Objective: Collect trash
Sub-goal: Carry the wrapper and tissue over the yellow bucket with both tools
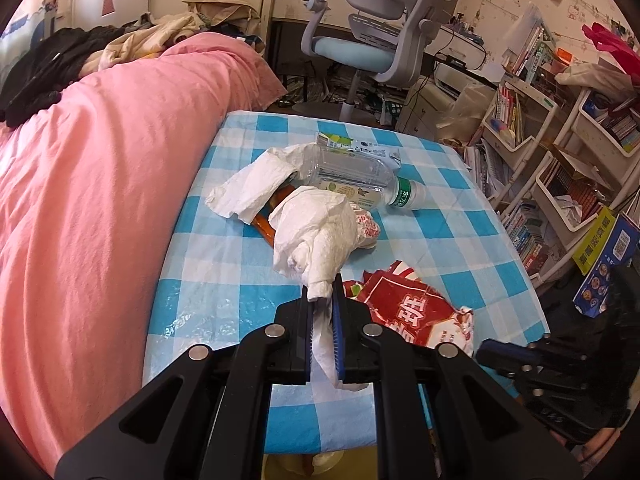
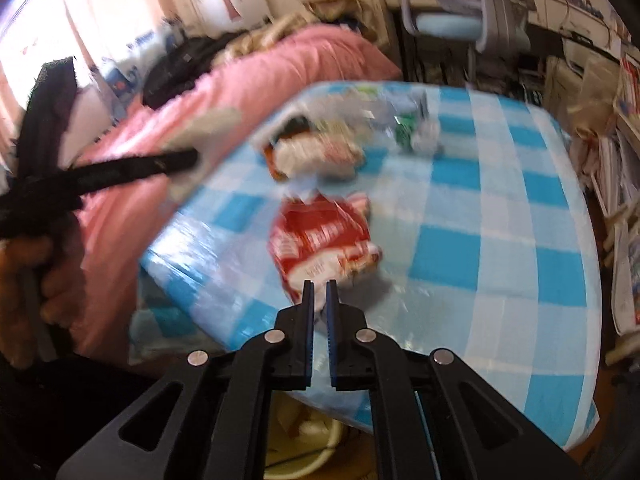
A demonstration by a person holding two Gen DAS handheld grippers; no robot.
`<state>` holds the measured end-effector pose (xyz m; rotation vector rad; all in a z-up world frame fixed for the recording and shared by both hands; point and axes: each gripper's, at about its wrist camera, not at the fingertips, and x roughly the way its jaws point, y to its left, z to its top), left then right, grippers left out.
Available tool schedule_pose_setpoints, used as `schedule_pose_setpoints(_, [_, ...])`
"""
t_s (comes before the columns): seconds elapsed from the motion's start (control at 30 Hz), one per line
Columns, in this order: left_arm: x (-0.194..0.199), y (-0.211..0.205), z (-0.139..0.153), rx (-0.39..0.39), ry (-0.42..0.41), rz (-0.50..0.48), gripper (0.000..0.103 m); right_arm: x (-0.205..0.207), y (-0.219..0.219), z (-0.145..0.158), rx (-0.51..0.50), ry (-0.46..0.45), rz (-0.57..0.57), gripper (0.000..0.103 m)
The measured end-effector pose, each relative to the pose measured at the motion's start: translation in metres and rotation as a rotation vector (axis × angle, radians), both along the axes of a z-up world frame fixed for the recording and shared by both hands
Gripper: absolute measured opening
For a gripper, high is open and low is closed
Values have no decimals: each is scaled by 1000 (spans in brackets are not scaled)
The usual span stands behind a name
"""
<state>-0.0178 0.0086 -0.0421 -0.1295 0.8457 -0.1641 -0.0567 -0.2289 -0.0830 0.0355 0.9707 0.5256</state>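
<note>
Left wrist: crumpled white tissue (image 1: 316, 240) pinched in the left hand-held gripper (image 1: 323, 300).

Two crumpled white tissues (image 1: 316, 236) counted on blue-checked table (image 1: 472, 248): one far left (image 1: 248, 192), one nearer, at centre. One clear plastic bottle (image 1: 352, 176) seen lying at far side. One red snack wrapper (image 1: 416, 304) seen near right edge. One orange packet (image 1: 266, 224) partly covered by tissues. One pink quilt (image 1: 100, 184) noted at left, one grey-and-blue desk chair (image 1: 372, 40) at far end. Two black grippers counted: left gripper (image 1: 324, 304), right gripper (image 2: 319, 292).
</note>
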Motion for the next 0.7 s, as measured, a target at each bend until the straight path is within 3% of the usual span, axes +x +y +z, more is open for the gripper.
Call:
schedule_pose_setpoints(0.03, [0, 0, 0, 1, 1, 0, 8, 1, 1, -3, -4, 16, 2, 21])
schedule_pose_setpoints(0.07, [0, 0, 0, 0, 1, -1, 8, 1, 2, -5, -6, 22, 2, 41])
schedule_pose_setpoints(0.13, [0, 0, -1, 2, 2, -1, 8, -1, 6, -6, -7, 11, 3, 60])
schedule_pose_setpoints(0.3, [1, -1, -4, 6, 7, -2, 8, 6, 18, -15, -16, 13, 0, 67])
schedule_pose_setpoints(0.4, [2, -3, -5, 10, 7, -5, 8, 17, 14, -22, 79, 47, -41, 67])
schedule_pose_setpoints(0.43, [2, -3, -5, 11, 7, -6, 8, 19, 11, -23, 114, 52, -54, 59])
schedule_pose_setpoints(0.47, [2, -3, -6, 12, 8, -7, 8, 21, 8, -24, 151, 62, -61, 31])
schedule_pose_setpoints(0.57, [1, -4, -4, 11, 4, -7, 8, 18, 4, -18, 194, 59, -56, 13])
schedule_pose_setpoints(0.7, [-1, -3, -2, 10, -5, -11, 8, 2, 7, 4, 177, -7, -6, 11])
